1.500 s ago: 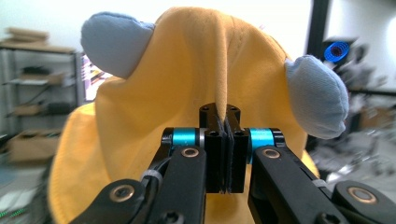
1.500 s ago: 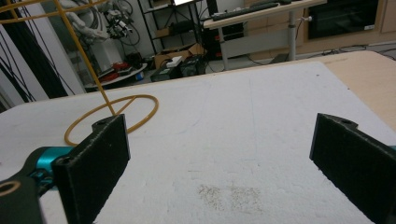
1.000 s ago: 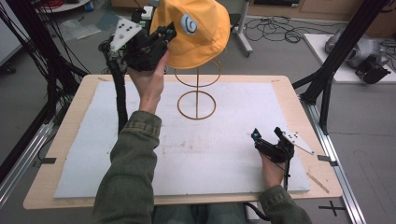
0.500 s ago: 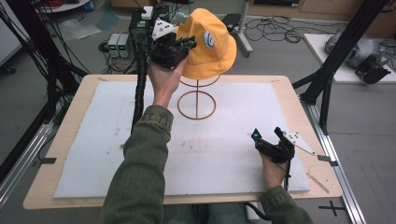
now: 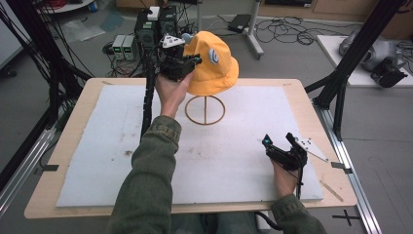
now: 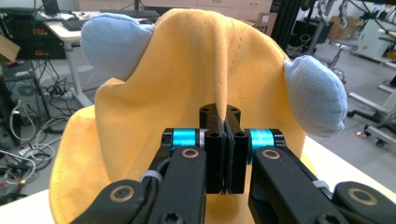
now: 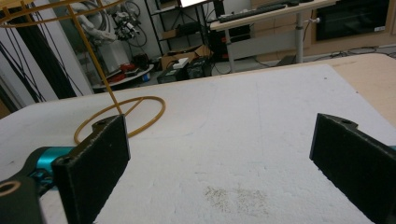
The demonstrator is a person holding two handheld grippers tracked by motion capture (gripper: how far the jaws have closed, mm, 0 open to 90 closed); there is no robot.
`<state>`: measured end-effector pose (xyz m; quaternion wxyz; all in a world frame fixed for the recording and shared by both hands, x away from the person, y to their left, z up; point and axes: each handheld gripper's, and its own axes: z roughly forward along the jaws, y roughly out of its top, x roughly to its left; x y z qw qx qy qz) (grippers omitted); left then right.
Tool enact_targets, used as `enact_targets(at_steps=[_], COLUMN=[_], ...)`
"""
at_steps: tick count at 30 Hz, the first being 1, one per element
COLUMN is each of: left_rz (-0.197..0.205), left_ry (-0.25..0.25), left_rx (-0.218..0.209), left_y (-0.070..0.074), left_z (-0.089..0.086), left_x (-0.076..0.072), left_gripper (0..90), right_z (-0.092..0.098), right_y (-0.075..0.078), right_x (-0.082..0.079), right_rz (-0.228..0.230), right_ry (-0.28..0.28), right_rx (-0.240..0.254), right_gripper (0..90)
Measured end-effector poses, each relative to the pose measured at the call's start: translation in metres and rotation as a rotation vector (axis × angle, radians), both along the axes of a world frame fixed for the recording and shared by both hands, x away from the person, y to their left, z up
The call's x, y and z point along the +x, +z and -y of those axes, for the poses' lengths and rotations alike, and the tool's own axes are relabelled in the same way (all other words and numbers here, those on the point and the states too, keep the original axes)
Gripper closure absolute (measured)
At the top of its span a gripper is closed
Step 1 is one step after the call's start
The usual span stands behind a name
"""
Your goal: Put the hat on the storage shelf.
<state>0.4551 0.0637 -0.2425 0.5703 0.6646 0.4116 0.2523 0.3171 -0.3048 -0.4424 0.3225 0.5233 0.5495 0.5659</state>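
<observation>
**Yellow hat going over the stand**

The right gripper (image 5: 278, 140) is resting near the right edge of the white mat (image 5: 97, 161), its jaws wide apart and holding nothing. Farther off, the left gripper (image 5: 194, 62) is pinching a fold of the hat (image 5: 216, 66) tight. The hat is sitting over the wire stand (image 5: 205, 109).
</observation>
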Motion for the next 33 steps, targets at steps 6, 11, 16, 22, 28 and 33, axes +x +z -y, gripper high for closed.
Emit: enact_targets(at_steps=[6,11,16,22,28,33], left_rz=[-0.032,-0.051,-0.066,-0.079,0.012,0.163], left_ry=[-0.009,-0.007,-0.013,0.004,0.020,0.068], left_rx=[-0.001,-0.005,-0.012,-0.024,-0.037,-0.059], left_y=[-0.004,-0.005,-0.007,-0.007,0.005,0.014], left_z=[-0.001,-0.002,-0.002,-0.008,-0.023,-0.040], left_x=[0.003,0.004,0.005,0.005,-0.009,-0.037], left_gripper=[88.4,88.2,86.6,55.7,37.8,31.7], right_z=[0.000,0.000,0.000,0.001,0.001,0.000], right_y=[-0.001,-0.001,0.000,0.000,0.000,0.000], right_x=[0.001,0.001,0.000,0.000,0.001,0.001], right_rz=[0.002,0.003,-0.005,-0.003,-0.002,-0.004], right_ry=[-0.002,-0.002,-0.001,-0.004,0.000,-0.001], right_rx=[-0.005,-0.005,0.003,0.008,0.003,0.002], right_gripper=[4.5,4.5,4.5,4.5,4.5,4.5])
